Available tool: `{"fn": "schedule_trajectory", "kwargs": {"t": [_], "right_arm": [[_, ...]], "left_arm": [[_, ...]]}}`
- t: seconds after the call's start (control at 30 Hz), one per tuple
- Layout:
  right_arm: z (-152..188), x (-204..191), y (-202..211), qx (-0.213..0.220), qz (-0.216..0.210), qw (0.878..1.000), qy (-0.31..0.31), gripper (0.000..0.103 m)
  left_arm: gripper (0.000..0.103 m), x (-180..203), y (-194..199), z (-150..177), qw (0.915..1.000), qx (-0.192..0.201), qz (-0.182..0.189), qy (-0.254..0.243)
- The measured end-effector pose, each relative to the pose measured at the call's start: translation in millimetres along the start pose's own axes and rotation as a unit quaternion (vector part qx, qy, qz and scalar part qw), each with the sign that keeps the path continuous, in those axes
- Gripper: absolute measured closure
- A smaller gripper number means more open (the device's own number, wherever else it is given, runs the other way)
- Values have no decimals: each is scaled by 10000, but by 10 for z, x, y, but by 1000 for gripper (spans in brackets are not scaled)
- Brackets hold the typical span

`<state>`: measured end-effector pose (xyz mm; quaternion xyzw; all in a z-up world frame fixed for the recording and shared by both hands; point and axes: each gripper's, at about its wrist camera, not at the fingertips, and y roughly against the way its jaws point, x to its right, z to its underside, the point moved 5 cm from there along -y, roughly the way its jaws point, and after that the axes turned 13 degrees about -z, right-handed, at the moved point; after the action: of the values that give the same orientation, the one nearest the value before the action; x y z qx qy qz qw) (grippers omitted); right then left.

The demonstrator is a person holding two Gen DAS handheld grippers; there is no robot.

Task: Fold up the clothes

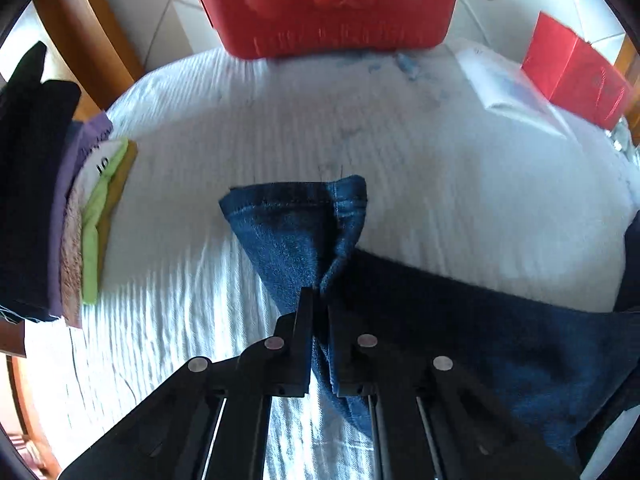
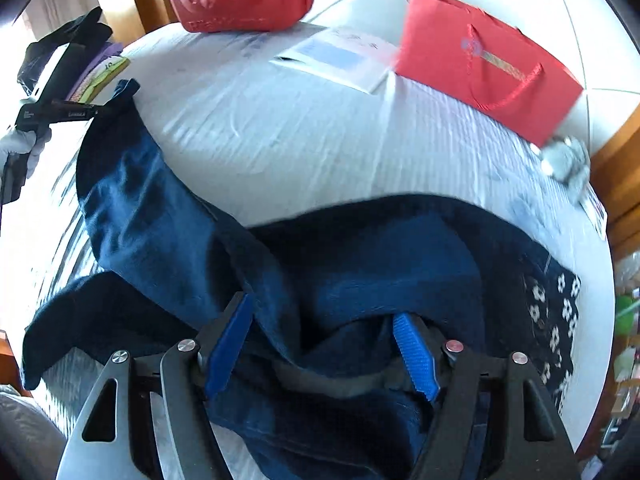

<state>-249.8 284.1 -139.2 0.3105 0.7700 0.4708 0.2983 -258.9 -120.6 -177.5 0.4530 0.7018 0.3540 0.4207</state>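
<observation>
Jeans [image 1: 296, 232] lie bunched across the white bedspread [image 1: 400, 140]. Left gripper [image 1: 320, 300] is clamped on 1 leg near its hem; right gripper [image 2: 320, 344] stands apart over the crumpled waist. Pulling with only 1 grip could twist the leg or slip it free.

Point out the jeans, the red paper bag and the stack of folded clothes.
jeans [image 1: 296, 236]: left wrist view, hem end of the leg.
red paper bag [image 2: 480, 68]: right wrist view, its broad front face.
stack of folded clothes [image 1: 36, 200]: left wrist view, the dark top layer.
</observation>
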Motion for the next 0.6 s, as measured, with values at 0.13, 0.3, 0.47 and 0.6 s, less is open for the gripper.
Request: {"fn": "schedule_trajectory", "kwargs": {"t": [0.13,0.3,0.47,0.6], "right_arm": [[-89,-57,204,157,84,9998,47,33],[-198,-283,203,191,-419,9979,447,34],[-301,-499,155,168,-898,9923,836,23],[-334,-408,-615,-630,-978,9911,650,33]], "left_arm": [[98,-79,162,-38,9997,225,41,-7],[98,-284,600,259,9977,576,324,162],[98,-408,982,624,9957,784,445,192],[98,-468,1110,731,9958,883,179,135]]}}
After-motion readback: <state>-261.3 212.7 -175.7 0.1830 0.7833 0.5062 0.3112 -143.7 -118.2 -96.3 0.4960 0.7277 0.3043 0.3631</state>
